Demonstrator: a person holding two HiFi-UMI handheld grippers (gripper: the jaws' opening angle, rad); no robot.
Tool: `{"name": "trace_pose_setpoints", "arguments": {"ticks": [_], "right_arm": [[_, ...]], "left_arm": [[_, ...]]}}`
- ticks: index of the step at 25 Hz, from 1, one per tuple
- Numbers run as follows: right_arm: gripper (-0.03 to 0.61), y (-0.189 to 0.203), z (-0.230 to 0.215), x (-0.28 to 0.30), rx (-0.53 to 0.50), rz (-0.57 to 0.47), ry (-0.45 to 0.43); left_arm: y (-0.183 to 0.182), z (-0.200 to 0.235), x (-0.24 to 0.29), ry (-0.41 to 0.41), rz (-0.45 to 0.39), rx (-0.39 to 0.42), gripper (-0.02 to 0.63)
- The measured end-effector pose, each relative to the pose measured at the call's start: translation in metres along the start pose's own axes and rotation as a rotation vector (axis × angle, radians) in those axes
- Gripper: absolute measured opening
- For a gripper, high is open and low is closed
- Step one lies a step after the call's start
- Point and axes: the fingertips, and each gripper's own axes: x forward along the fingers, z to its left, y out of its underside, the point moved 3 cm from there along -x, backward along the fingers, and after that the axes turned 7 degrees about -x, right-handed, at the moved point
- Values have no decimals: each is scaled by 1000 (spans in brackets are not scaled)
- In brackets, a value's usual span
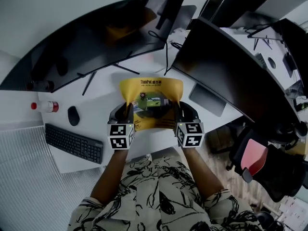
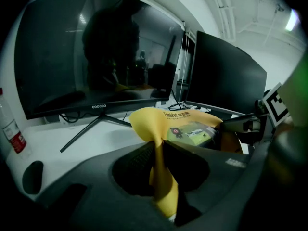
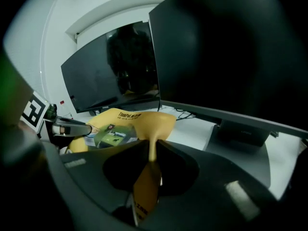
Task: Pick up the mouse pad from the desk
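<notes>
Above white desk: yellow mouse pad hangs, sagging between two grippers. Left gripper jaws pinched on near-left corner; right gripper jaws pinched on near-right corner. Risk: thin floppy edge slipping from either pinch, pad dropping.

The mouse pad hangs between left gripper and right gripper, before monitors, keyboard leftward.

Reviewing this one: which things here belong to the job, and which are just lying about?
Part of the job: mouse pad; left gripper and right gripper, both shut on it.
Lying about: keyboard, mouse, bottle, curved monitor, second monitor, chair.
</notes>
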Motion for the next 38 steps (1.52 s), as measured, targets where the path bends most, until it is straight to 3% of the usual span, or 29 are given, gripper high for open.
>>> {"name": "trace_pose_setpoints", "arguments": {"ticks": [8, 13, 31, 38], "right_arm": [[71, -45, -4, -18, -29, -117, 33], [72, -72, -2, -34, -51, -178, 36], [72, -173, 14, -93, -127, -427, 56], [74, -195, 19, -116, -163, -498, 66]], "left_arm": [[-44, -5, -13, 66, -106, -33, 69], [-72, -11, -29, 63, -167, 18, 72], [-166, -22, -94, 101, -425, 71, 71], [-191, -30, -120, 112, -515, 115, 71]]}}
